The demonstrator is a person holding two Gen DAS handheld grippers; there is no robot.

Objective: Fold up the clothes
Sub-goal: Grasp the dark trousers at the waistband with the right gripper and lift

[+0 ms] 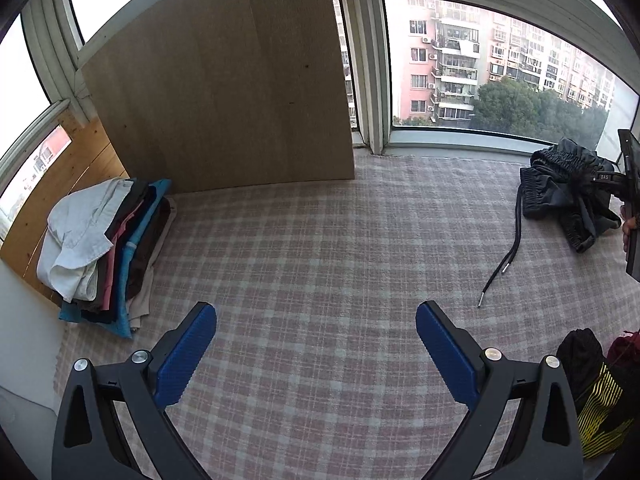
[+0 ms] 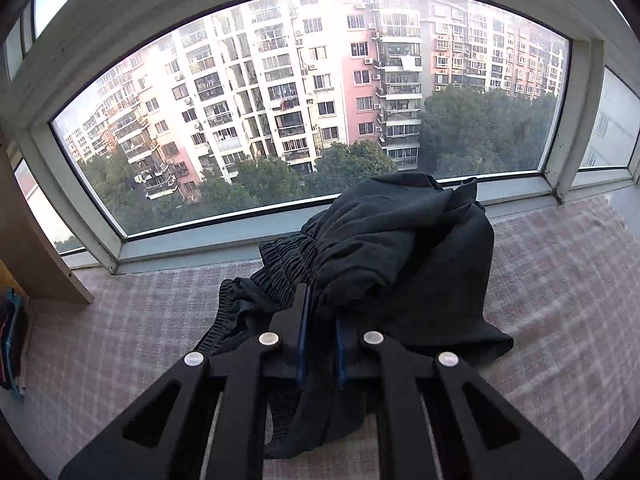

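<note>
A checked cloth (image 1: 320, 240) covers the surface below the window (image 1: 500, 72). A stack of folded clothes (image 1: 104, 252) sits at the cloth's left edge, before an upright board (image 1: 224, 88) standing at the back left. A bunched pair of shorts (image 2: 400, 248) lies at the back right, near the window sill, its drawstring (image 1: 504, 256) trailing toward the centre. Another garment (image 1: 596, 392) lies at the front right corner.

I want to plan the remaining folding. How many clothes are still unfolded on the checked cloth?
2 visible: the dark shorts near the window, clamped in the right gripper, and a black-and-yellow garment at the left-wrist view's lower right edge. Something dark red beside it may be another.
</note>
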